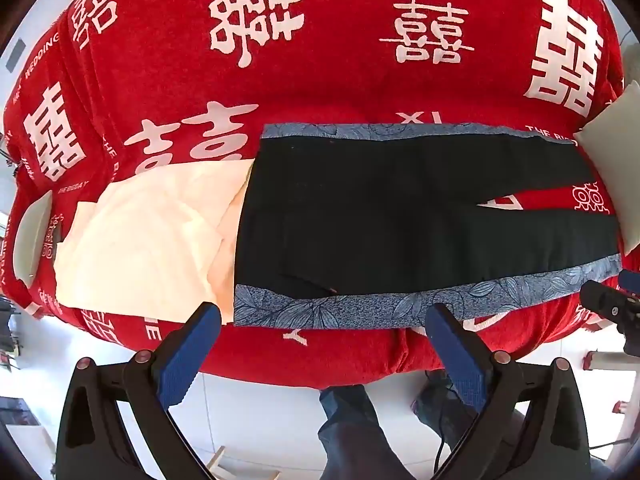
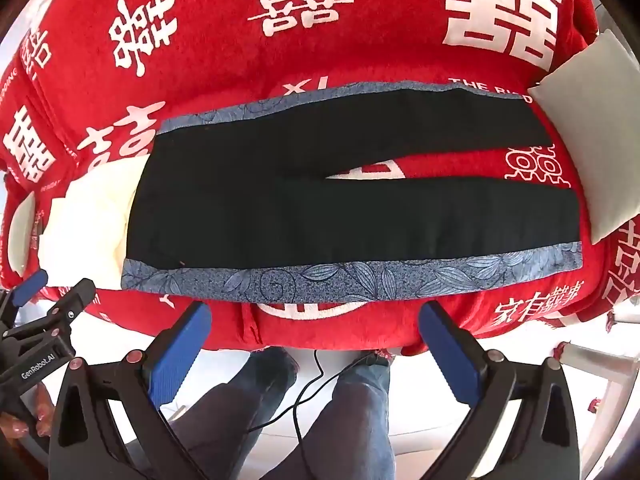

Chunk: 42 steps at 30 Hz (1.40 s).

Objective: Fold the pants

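Black pants (image 2: 352, 204) with blue leaf-print side bands lie flat and unfolded across my red cloth (image 2: 360, 40), waist at the left, two legs running right with a red wedge showing between them. Their waist edge overlaps a cream sheet (image 1: 148, 236), which hides how the waistband ends. A white pillow (image 2: 592, 128) sits against the far leg's cuff end; the frame edge cuts it off. A pale flat object (image 1: 32, 236) at the cloth's left edge is too partial to identify. My left gripper (image 1: 324, 324) hangs at the near table edge with blue ribbed fingers (image 1: 188, 356) spread wide, holding nothing, just short of the near band by the waist. My right gripper (image 2: 316, 320) hovers likewise spread and empty, short of the near leg's band. Between band and table edge runs a narrow strip of bare plush cloth. Below, jeans-clad legs (image 2: 360, 412), a cable and pale floor show.
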Each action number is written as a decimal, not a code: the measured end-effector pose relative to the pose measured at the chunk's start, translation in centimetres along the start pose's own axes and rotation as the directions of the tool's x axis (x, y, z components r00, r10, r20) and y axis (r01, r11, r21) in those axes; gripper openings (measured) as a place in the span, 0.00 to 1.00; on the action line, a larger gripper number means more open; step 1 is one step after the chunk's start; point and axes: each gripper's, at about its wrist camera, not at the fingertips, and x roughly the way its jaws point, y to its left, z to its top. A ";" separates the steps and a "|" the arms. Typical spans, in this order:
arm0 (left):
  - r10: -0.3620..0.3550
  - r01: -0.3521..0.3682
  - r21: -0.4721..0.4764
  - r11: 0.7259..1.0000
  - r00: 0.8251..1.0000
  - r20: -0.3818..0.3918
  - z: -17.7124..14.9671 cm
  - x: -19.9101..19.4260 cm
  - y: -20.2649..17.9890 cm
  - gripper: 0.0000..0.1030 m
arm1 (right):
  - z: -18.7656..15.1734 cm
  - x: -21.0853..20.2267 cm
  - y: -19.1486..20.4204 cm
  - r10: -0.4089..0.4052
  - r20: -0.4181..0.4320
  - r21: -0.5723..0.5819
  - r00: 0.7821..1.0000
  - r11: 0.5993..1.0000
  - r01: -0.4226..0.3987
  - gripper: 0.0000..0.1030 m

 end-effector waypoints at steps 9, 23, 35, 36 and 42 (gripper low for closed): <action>0.008 -0.008 -0.002 1.000 1.000 0.003 0.0 -0.1 -0.1 0.99 | 0.0 0.2 0.1 -0.022 0.000 -0.007 1.000 1.000 0.022 1.00; 0.031 -0.031 -0.009 0.999 1.000 0.001 0.0 -0.2 -0.8 0.99 | 0.4 0.4 -0.3 0.011 0.004 -0.027 1.000 1.000 -0.011 1.00; 0.048 -0.048 -0.013 0.999 0.999 -0.001 0.4 -0.4 -1.6 0.99 | 1.2 0.8 -1.0 0.028 -0.012 -0.036 1.000 0.999 -0.028 1.00; 0.050 -0.050 -0.015 0.999 0.999 -0.001 0.4 -0.4 -1.6 0.99 | 1.3 0.8 -1.2 0.031 -0.021 -0.034 0.999 0.999 -0.031 1.00; 0.052 -0.052 -0.036 0.998 0.998 -0.022 0.6 -0.4 -2.5 0.99 | 1.7 0.8 -2.5 0.056 -0.049 -0.028 0.997 0.998 -0.057 1.00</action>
